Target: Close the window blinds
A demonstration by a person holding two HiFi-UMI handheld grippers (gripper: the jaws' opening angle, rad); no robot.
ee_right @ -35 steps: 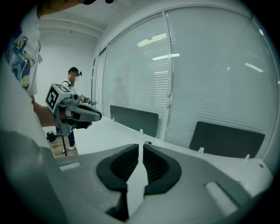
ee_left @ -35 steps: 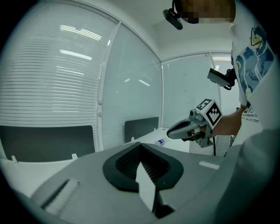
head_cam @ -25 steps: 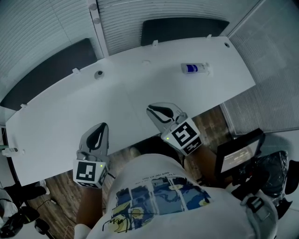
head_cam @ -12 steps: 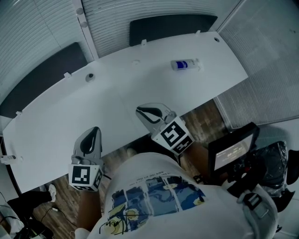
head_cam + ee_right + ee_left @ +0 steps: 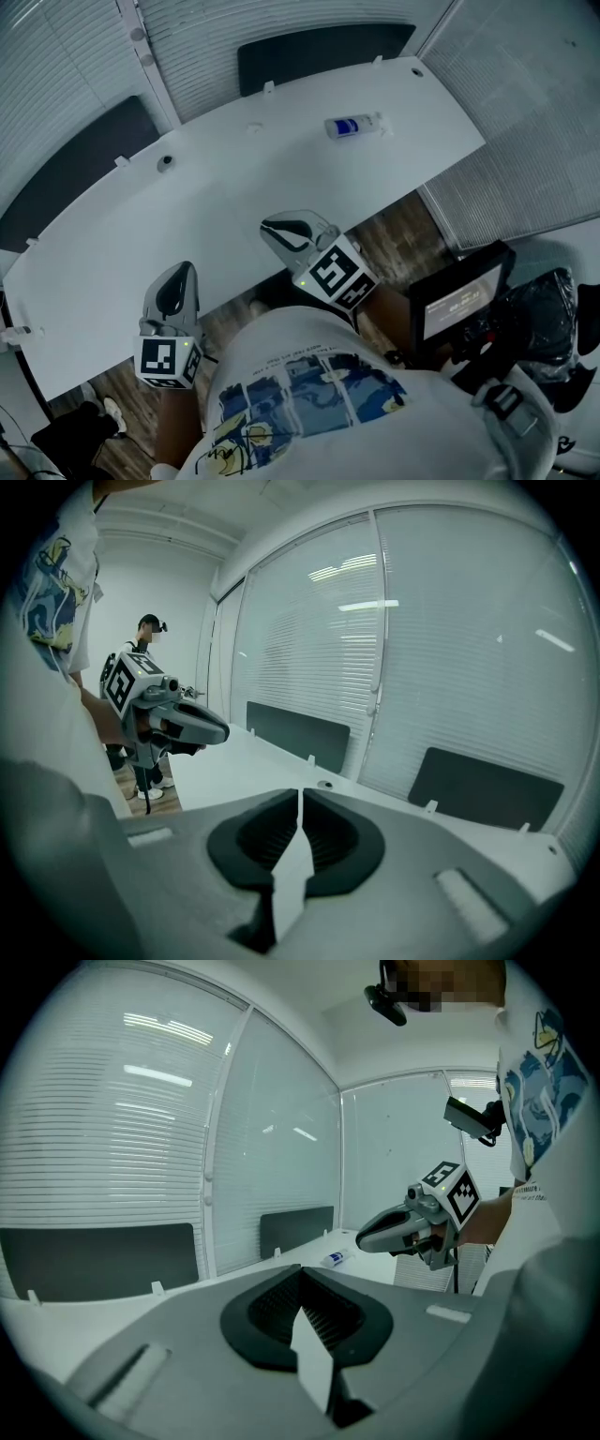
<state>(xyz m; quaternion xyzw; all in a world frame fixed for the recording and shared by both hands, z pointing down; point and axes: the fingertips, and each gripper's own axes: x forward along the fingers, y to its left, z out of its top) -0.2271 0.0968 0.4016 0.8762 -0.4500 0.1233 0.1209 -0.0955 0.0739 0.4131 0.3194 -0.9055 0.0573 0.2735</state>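
Head view: the window blinds (image 5: 291, 23) hang over the glass along the far side and the right of the room, well apart from both grippers. Below them a long white desk (image 5: 234, 197) runs from near left to far right, with two dark partition panels (image 5: 319, 52) standing at its far edge. The left gripper (image 5: 178, 279) hangs over the desk's near edge, its jaws pressed together with nothing between them. The right gripper (image 5: 279, 229), further right, is likewise pressed together and empty. A small bottle with a blue label (image 5: 352, 126) lies on the desk's far right part.
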